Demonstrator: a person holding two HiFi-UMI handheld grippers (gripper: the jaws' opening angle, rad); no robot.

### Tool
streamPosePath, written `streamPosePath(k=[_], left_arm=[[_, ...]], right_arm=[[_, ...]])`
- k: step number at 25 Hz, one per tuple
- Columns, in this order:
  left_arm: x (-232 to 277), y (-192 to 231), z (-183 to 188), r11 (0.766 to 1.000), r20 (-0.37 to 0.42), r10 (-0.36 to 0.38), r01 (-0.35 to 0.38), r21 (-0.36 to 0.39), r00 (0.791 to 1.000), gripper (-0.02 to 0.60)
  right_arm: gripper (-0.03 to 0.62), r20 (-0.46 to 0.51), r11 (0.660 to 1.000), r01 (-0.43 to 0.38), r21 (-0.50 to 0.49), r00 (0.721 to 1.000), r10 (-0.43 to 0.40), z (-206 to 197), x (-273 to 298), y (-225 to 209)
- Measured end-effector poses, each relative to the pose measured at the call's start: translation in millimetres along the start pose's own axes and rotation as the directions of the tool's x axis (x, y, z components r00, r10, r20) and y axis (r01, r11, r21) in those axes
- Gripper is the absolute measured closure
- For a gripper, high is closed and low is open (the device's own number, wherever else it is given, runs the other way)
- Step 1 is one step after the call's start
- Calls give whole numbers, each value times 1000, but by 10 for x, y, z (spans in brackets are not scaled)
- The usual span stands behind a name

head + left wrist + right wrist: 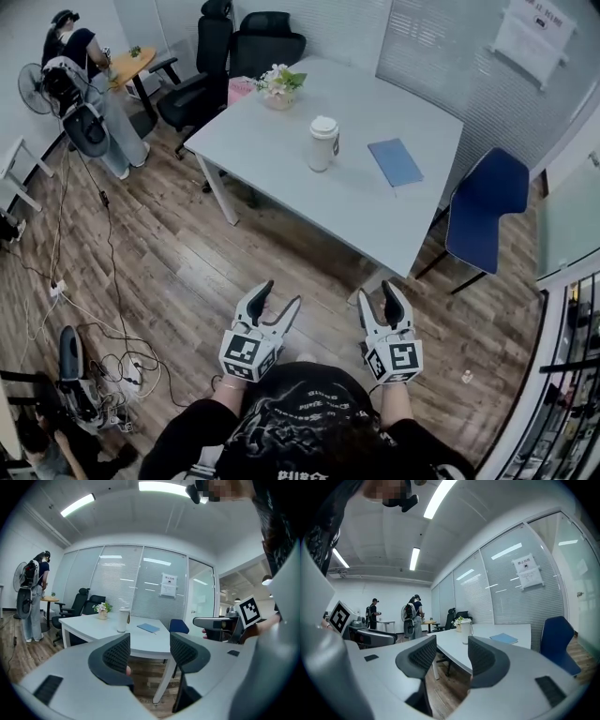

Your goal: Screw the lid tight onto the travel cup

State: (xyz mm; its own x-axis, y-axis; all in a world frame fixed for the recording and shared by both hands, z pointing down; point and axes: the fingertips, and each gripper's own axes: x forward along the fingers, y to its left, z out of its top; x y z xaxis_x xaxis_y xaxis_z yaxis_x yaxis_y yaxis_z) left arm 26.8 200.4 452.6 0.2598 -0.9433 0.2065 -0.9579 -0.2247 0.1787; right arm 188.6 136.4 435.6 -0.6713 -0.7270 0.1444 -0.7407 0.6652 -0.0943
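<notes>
L gripper (281, 293) & R gripper (379, 291) low over wood floor (178, 272), both jaws apart, nothing btwn. Beyond: white lidded travel cup (322, 143) upright, mid pale grey bench (272, 164). Flat blue notebook (395, 161) nr bench's right edge.

The cup (322, 143) stands near the middle of the table (281, 178). The notebook (395, 161) lies to its right, the flowers (278, 87) behind it to the left. A chair (483, 211) stands at the table's right side, and two swivel chairs (225, 52) behind its far left corner. The left gripper (281, 295) and right gripper (377, 291) hang side by side over the floor (187, 272), before the table and well apart from it.
</notes>
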Motion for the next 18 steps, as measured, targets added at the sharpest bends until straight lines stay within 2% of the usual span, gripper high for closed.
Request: streamPosePath(k=[4, 11, 18], left_arm=[[-123, -2, -24, 1000, -21, 22, -22, -10, 1000, 299], [-194, -55, -32, 1000, -40, 16, -17, -19, 999, 310], [-105, -26, -85, 999, -47, -28, 27, -23, 999, 310]], right_arm=[[405, -3, 1000, -5, -9, 1000, 5, 12, -44, 64], [405, -44, 1000, -7, 1, 999, 7, -25, -95, 159], [414, -38, 999, 49, -13, 998, -49, -4, -173, 111]])
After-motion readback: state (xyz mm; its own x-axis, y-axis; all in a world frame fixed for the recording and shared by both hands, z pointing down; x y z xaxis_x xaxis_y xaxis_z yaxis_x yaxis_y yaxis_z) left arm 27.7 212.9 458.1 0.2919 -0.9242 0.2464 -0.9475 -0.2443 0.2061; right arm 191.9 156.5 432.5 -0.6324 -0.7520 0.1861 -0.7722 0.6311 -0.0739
